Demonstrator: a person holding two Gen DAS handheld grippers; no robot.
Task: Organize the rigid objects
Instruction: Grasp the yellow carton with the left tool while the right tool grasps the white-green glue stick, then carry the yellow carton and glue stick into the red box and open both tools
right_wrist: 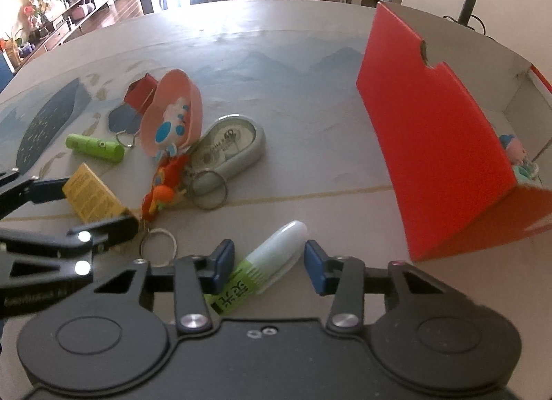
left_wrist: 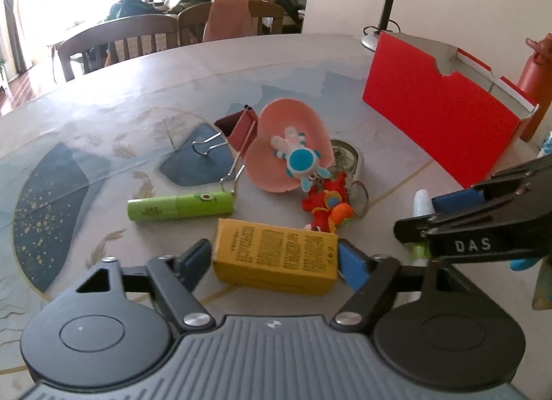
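Observation:
My left gripper [left_wrist: 276, 257] stands around a yellow box [left_wrist: 274, 257] lying on the table; both blue pads touch or nearly touch its ends. It also shows in the right wrist view [right_wrist: 91, 195]. My right gripper [right_wrist: 269, 262] is open around a white and green tube [right_wrist: 265, 263] lying between its fingers, not clamped. A red open box [right_wrist: 431, 134] stands to the right with a small toy figure [right_wrist: 517, 155] inside.
A pink heart dish [left_wrist: 286, 145] holds a blue and white rabbit keychain [left_wrist: 298, 158]. Around it lie a green tube [left_wrist: 181, 208], a red binder clip [left_wrist: 238, 126], a red and orange keychain [left_wrist: 327, 205], a grey tape case [right_wrist: 231, 150] and key rings [right_wrist: 207, 189].

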